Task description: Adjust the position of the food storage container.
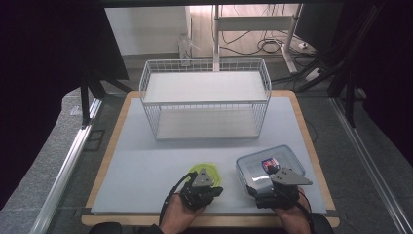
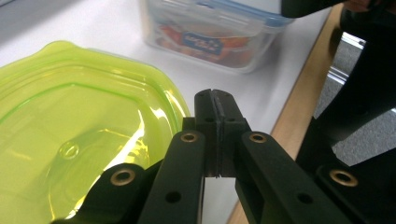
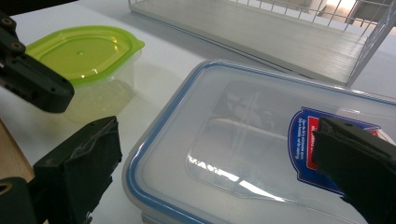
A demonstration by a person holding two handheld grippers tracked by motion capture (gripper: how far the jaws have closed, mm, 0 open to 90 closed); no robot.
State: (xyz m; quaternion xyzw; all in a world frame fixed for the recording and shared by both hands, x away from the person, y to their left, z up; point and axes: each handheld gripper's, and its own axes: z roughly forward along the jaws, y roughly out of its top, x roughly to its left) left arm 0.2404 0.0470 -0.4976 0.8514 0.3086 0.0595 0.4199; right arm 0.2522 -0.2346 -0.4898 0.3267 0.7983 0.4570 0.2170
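Showing green-lidded tub (image 1: 206,171), clear blue-rimmed box (image 1: 269,165)

No wording can be read anywhere. The one printed thing is a label (image 3: 310,144) with a blue border, a red patch and small white lettering, stuck on the lid of the clear container with the blue rim (image 3: 154,140), at the right of the right gripper view; its letters are too small and partly hidden. The same label (image 2: 201,41) shows through the container's wall at the top of the left gripper view, blurred beyond reading.
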